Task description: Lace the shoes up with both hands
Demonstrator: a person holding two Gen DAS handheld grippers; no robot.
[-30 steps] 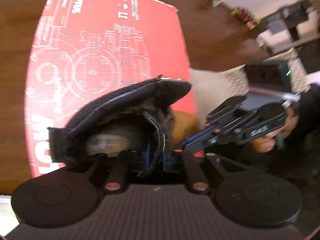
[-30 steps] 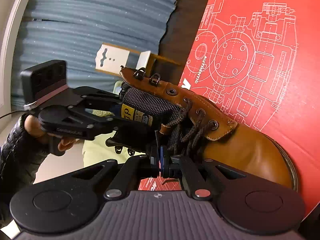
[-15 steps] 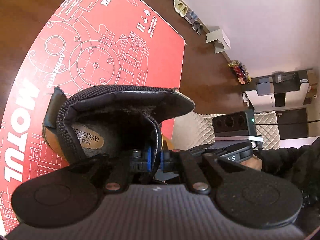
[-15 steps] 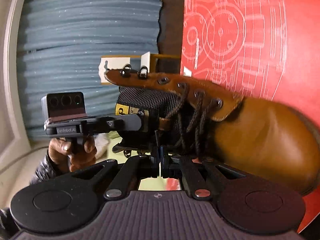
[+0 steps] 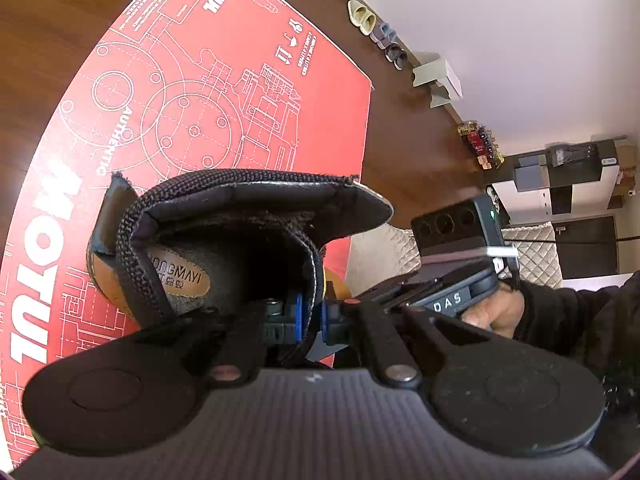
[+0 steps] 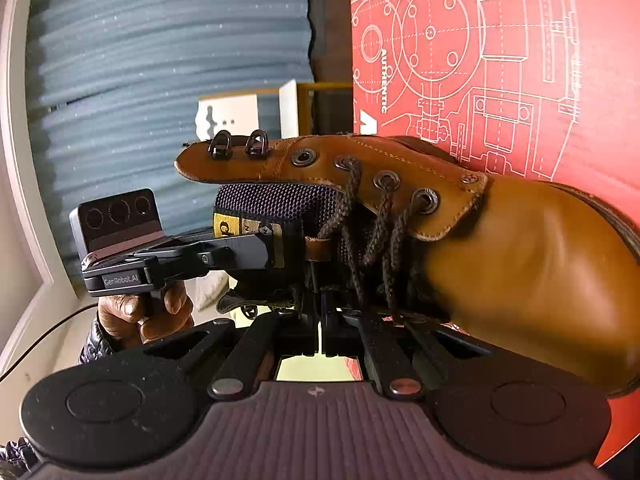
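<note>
A brown leather lace-up boot [image 6: 500, 264] lies with its sole towards a red printed cardboard sheet [image 5: 224, 92] spread on a dark wood floor [image 5: 404, 128]; whether the sole touches the sheet cannot be told. The left hand-held gripper [image 5: 311, 318] is clamped on the edge of the boot's padded tongue [image 5: 316, 264], blue pads either side of it, apparently to hold the throat open and steady the boot while the lacing is worked. The right hand-held gripper [image 6: 320, 338] sits low against the near eyelet flap with its jaws all but closed; what they pinch is hidden beneath the dark brown lace [image 6: 376, 236], so a grip on the lace is likely but unconfirmed. The lace crosses through the lower eyelets only; the upper eyelet [image 6: 305, 157] and the two speed hooks [image 6: 239, 145] stand bare, so lacing is judged partly done. As a container, the boot's opening shows only a labelled insole [image 5: 180, 276]; nothing else is inside.
</note>
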